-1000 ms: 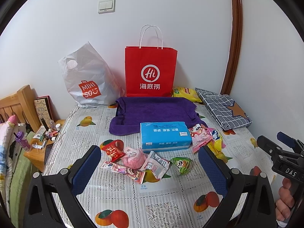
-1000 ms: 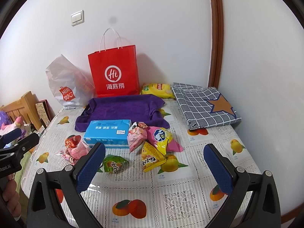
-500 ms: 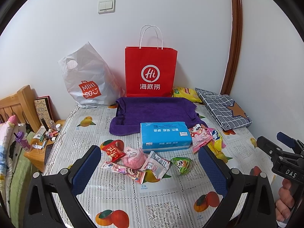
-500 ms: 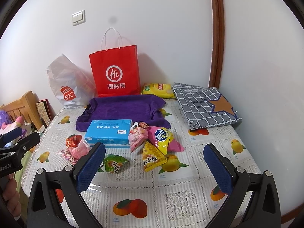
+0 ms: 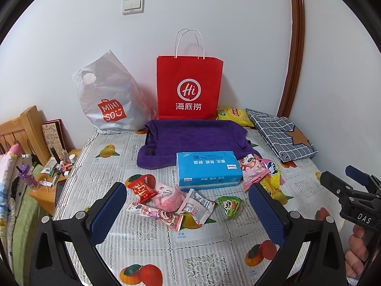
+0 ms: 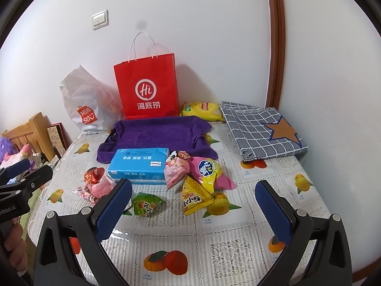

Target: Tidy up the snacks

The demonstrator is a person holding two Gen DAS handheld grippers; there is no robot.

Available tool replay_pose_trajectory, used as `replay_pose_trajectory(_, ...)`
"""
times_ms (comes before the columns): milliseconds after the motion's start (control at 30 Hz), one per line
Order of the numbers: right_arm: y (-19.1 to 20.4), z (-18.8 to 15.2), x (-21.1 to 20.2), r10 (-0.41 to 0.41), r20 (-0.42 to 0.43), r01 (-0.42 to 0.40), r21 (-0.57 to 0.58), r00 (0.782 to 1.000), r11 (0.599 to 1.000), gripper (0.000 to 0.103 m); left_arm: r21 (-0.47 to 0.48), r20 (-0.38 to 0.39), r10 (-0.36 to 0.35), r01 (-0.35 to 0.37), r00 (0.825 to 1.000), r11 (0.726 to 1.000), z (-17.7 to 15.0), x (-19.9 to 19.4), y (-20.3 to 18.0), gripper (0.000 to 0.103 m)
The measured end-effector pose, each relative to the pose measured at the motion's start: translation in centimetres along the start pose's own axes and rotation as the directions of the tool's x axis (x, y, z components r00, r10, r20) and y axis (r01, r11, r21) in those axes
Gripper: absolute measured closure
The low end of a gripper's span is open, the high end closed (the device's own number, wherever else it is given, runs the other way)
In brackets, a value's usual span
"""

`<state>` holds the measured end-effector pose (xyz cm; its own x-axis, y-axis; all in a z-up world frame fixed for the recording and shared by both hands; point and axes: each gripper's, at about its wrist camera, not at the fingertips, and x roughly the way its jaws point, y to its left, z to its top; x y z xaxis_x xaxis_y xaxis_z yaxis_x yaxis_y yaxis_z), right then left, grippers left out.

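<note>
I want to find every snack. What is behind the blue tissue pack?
Behind the blue tissue pack lies a purple towel, draped over something tray-like; what it covers is hidden. Further back stands the red paper bag.

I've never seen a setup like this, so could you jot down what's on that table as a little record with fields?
surface: table with a fruit-print cover
snacks: loose packets in front, among them a green packet and a yellow triangular packet
box: blue tissue box behind the packets
cloth: purple towel behind the box
bags: red paper bag and white plastic bag, both against the wall
left gripper: open, empty
right gripper: open, empty
</note>
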<state>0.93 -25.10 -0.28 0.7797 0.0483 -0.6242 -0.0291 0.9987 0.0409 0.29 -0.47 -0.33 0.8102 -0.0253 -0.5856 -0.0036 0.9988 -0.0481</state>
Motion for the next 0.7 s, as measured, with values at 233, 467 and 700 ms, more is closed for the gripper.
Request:
replay_pose_trajectory(233,0.2,0.0,1.4,0.005,-0.022,-0.005,-0.004,1.000,1.000,0.001,0.017,-0.015,0.014,-0.014,1.000,1.000,0.0,1.2,-0.1,0.000)
replay_pose_trajectory(467,0.2,0.3,3.3,-0.043,-0.014,0.043,-0.022,0.999,0.999,0.001,0.003,-0.080,0.012,-0.012,0.997,1.000,0.0,3.6,0.7,0.000)
replay_pose_trajectory(700,-2.4,-0.3,6.6,-0.021,-0.034,0.022,0.032,0.999,0.999,0.001,0.034,-0.108,0.003,0.000,0.994,0.999,-0.6,6.6,2.1,0.000)
